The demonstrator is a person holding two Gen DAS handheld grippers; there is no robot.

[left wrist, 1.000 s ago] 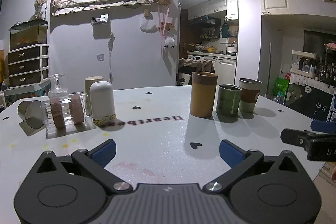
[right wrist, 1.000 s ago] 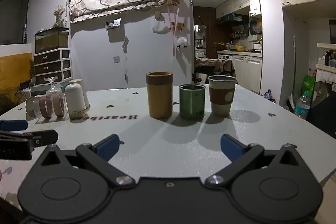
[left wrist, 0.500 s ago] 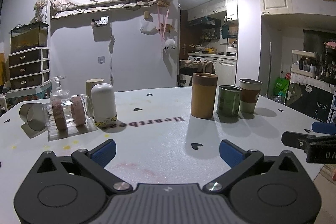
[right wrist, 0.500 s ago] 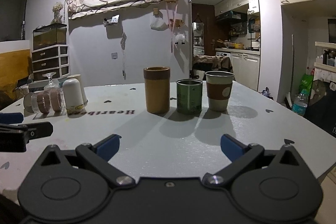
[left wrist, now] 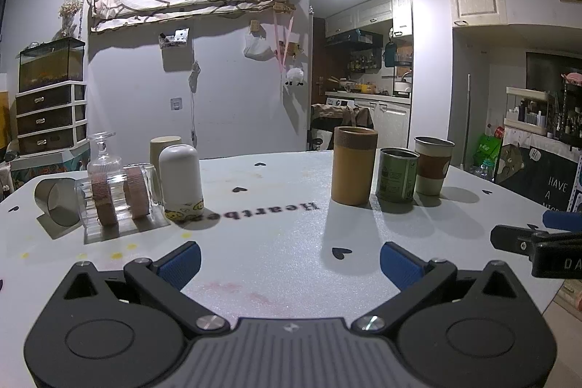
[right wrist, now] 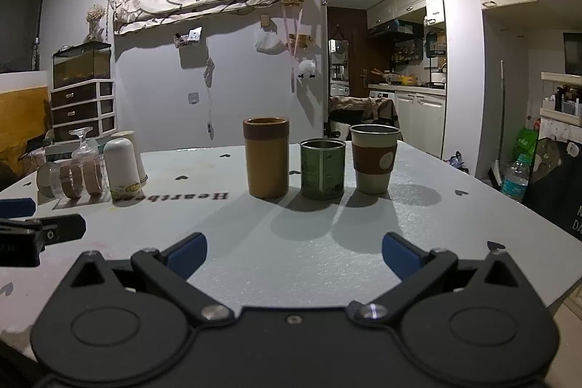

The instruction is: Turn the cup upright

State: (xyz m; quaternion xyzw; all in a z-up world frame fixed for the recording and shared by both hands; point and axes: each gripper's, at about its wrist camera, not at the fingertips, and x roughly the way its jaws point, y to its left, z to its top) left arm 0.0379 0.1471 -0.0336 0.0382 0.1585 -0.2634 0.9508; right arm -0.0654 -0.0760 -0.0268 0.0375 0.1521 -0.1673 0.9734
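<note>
A white cup (left wrist: 180, 178) stands upside down at the table's left; it also shows in the right wrist view (right wrist: 118, 167). A clear glass with two pink bands (left wrist: 116, 196) lies on its side beside it, and a metal cup (left wrist: 54, 200) lies on its side further left. Behind stand an upside-down stemmed glass (left wrist: 103, 155) and a beige cup (left wrist: 160, 148). My left gripper (left wrist: 289, 260) is open and empty, low over the table's near side. My right gripper (right wrist: 294, 253) is open and empty, facing three upright cups.
A tall tan cup (right wrist: 266, 157), a green tin (right wrist: 322, 168) and a sleeved paper cup (right wrist: 374, 158) stand upright in a row at centre right. The white table (left wrist: 276, 242) carries printed text and hearts. Each gripper's fingers show at the other view's edge.
Both grippers have drifted slightly; the views shifted a little. No object on the table moved and both grippers stayed open.
</note>
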